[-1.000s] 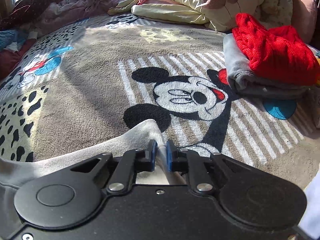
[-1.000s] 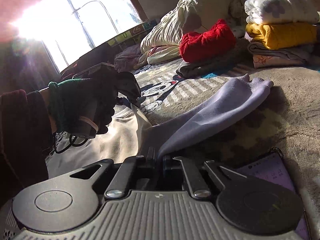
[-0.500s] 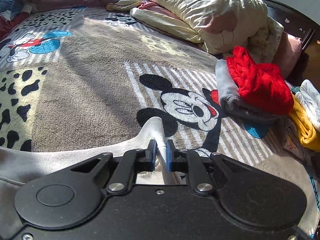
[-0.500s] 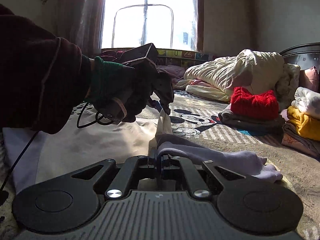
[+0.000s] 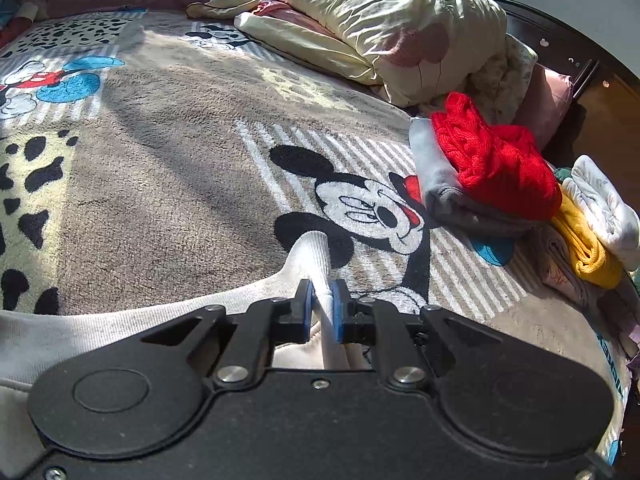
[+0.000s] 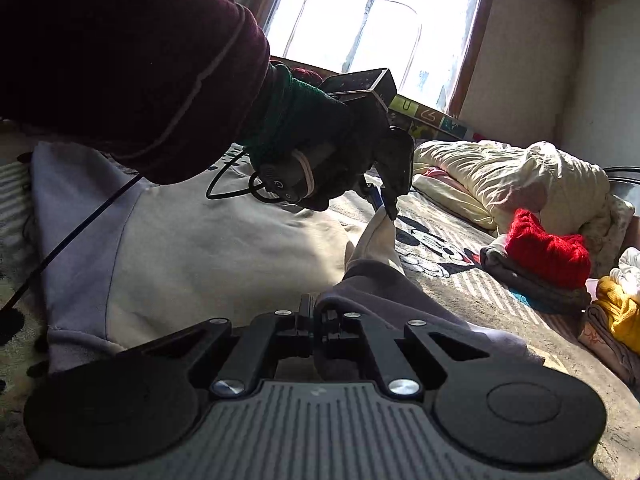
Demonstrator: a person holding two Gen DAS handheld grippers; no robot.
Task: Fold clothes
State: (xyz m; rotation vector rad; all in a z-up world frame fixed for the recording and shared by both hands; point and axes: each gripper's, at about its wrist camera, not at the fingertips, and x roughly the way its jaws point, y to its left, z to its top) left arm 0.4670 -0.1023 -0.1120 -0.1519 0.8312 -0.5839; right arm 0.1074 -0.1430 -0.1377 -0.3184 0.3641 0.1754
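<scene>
A cream sweatshirt (image 6: 200,256) with lavender sleeves lies spread on the cartoon-mouse blanket (image 5: 160,168). My left gripper (image 5: 320,294) is shut on a raised fold of its cream edge (image 5: 312,256), lifted a little off the blanket. The right wrist view shows that same left gripper (image 6: 386,204) in a gloved hand, pinching the pointed cloth tip. My right gripper (image 6: 316,312) is shut on the lavender sleeve (image 6: 400,300), which trails off to the right across the blanket. The cloth hides both grippers' pad faces.
Folded clothes are stacked at the right: a red knit (image 5: 492,168) on a grey garment (image 5: 440,184), then yellow (image 5: 584,240) and white (image 5: 604,200) pieces. A crumpled cream quilt (image 5: 360,20) lies at the back. A window (image 6: 372,20) glares behind.
The right gripper has rolled upright and drawn the lavender sleeve in toward the sweatshirt body. The left gripper has swung right with its cream fold; the folded stacks come further into its view.
</scene>
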